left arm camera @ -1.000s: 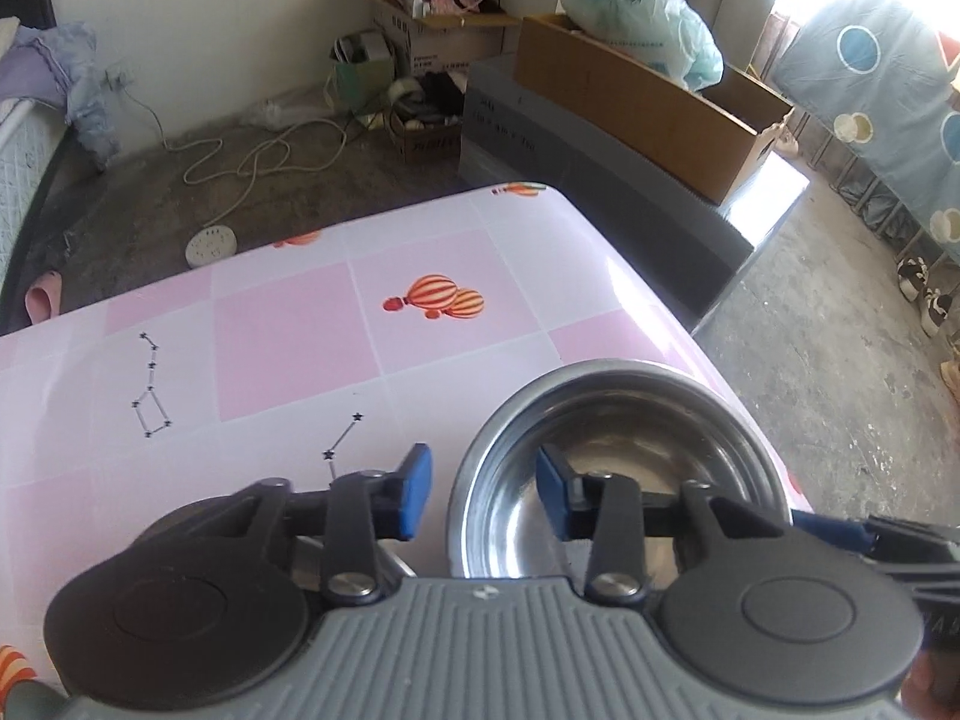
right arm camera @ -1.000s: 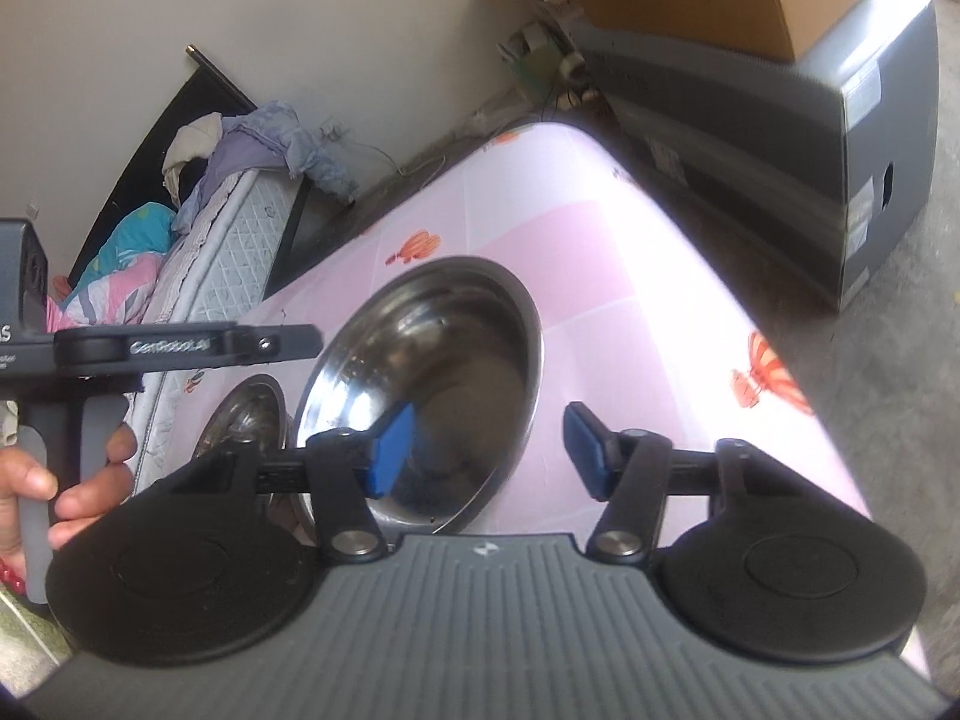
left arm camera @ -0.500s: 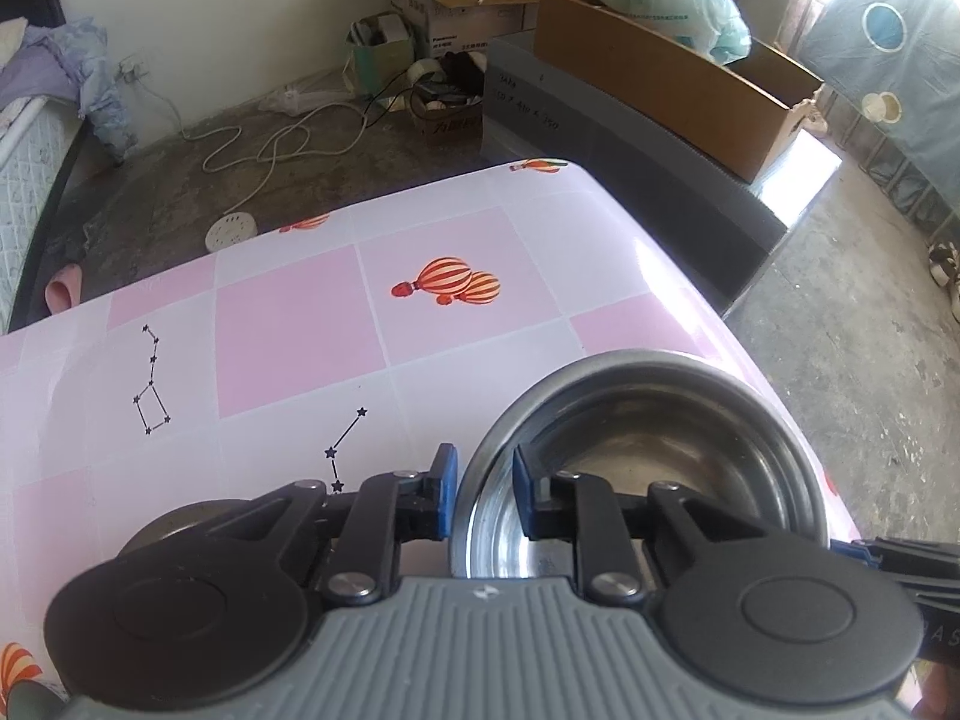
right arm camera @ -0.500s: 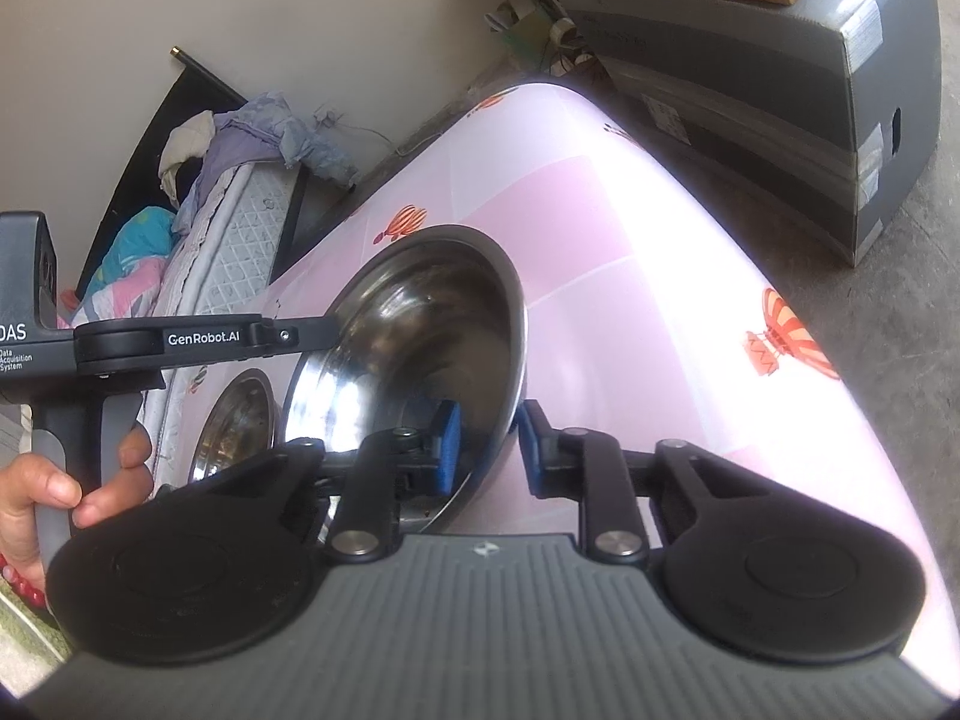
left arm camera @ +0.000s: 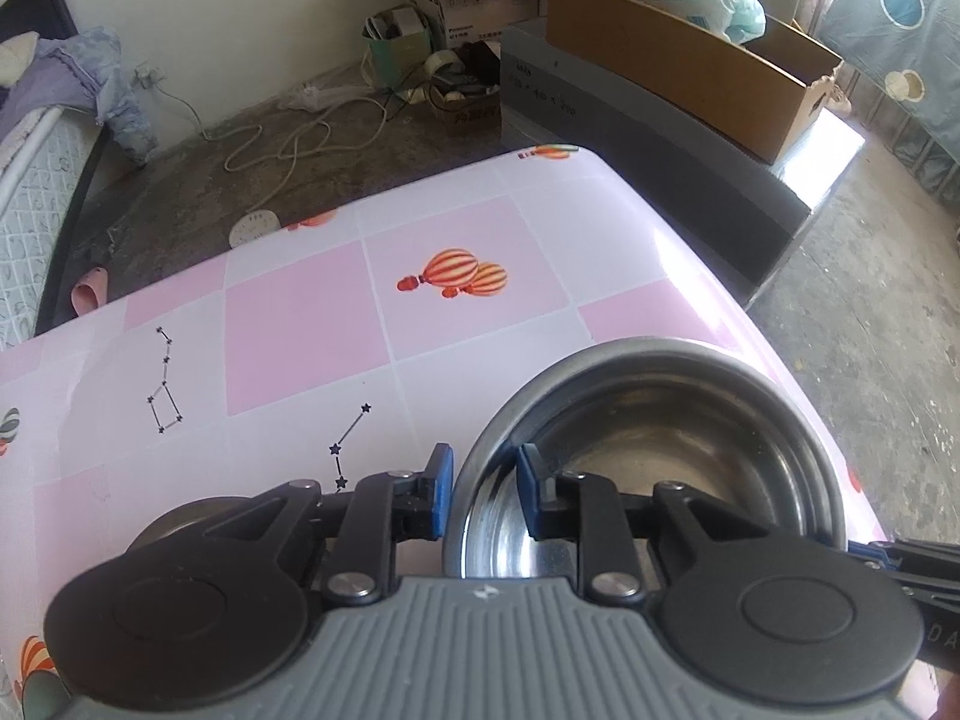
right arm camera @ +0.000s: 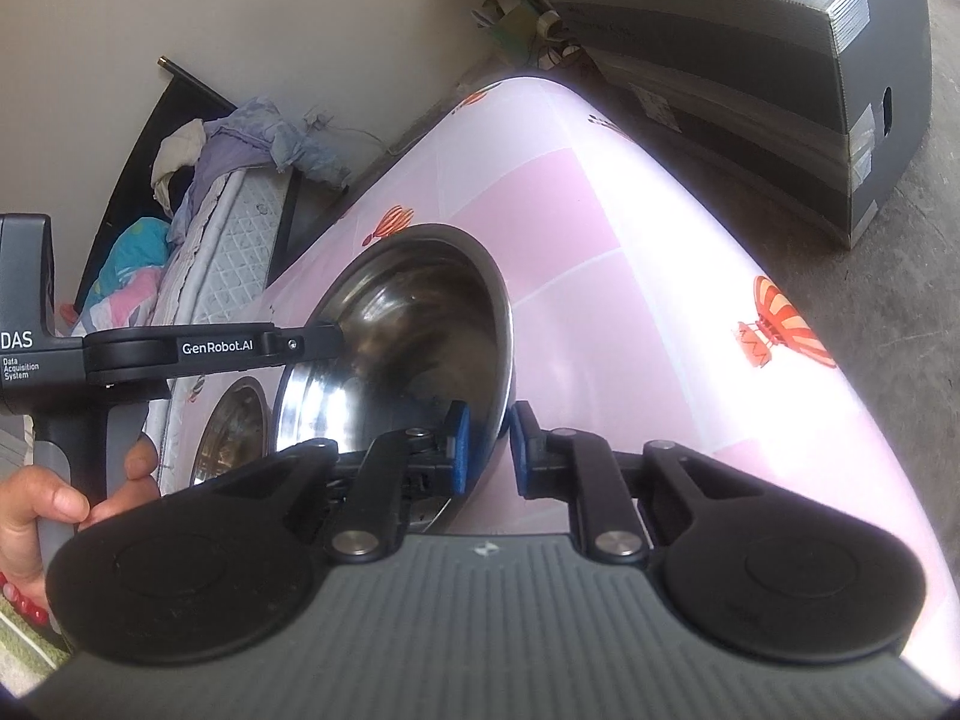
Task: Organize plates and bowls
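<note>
A large steel bowl (left arm camera: 660,450) (right arm camera: 420,330) stands near the right edge of the pink checked table (left arm camera: 300,312). My left gripper (left arm camera: 483,492) straddles its near-left rim, one blue pad outside and one inside. Its jaws are opening slightly, with the rim still pinched between them. My right gripper (right arm camera: 486,450) is shut on the opposite rim, and its tip (left arm camera: 870,552) shows at the edge of the left wrist view. The bowl looks tilted in the right wrist view. A smaller steel bowl (right arm camera: 234,432) (left arm camera: 180,516) lies beside it, partly hidden by the left gripper.
The table (right arm camera: 600,240) ends close to the right of the bowl, with bare concrete floor (left arm camera: 870,330) beyond. A grey crate (left arm camera: 660,120) carrying a cardboard box (left arm camera: 690,54) stands past the far corner. A mattress with clothes (right arm camera: 228,240) lies on the far side. A hand (right arm camera: 36,510) holds the left gripper's handle.
Both grippers went from wide open around the large bowl's rim to closed on it. The bowl has tipped up in the right wrist view.
</note>
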Tool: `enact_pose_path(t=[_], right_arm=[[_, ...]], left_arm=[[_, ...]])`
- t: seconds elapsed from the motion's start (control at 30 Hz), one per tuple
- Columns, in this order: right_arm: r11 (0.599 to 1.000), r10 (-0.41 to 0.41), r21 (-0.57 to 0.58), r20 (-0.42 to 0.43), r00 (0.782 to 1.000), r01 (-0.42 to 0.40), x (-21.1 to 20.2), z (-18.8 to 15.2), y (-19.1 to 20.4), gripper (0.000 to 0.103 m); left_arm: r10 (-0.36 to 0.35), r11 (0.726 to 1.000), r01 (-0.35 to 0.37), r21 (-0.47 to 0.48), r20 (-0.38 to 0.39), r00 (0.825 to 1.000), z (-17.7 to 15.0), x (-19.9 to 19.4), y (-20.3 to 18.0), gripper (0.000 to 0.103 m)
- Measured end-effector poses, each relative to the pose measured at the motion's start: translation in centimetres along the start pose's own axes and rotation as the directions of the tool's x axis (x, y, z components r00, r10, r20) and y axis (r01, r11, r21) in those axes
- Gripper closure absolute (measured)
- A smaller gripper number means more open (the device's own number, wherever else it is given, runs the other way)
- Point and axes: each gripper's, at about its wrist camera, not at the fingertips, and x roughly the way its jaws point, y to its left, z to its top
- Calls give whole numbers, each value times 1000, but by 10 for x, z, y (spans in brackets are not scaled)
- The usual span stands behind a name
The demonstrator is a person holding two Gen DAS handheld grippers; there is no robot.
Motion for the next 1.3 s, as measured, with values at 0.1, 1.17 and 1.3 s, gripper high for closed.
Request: enact_pose_path(t=[0.1, 1.17, 1.3], right_arm=[[1000, 0, 4, -3, 1000, 0, -1, 1, 0, 91], [989, 37, -143, -40, 999, -42, -22, 6, 95, 91], [982, 53, -176, -70, 996, -64, -11, 3, 125, 91]], left_arm=[[18, 1000, -18, 19, 18, 1000, -1, -5, -5, 79], [36, 990, -21, -140, 105, 994, -29, -88, 91, 80], [64, 983, -46, -178, 100, 993, -38, -93, 120, 80]])
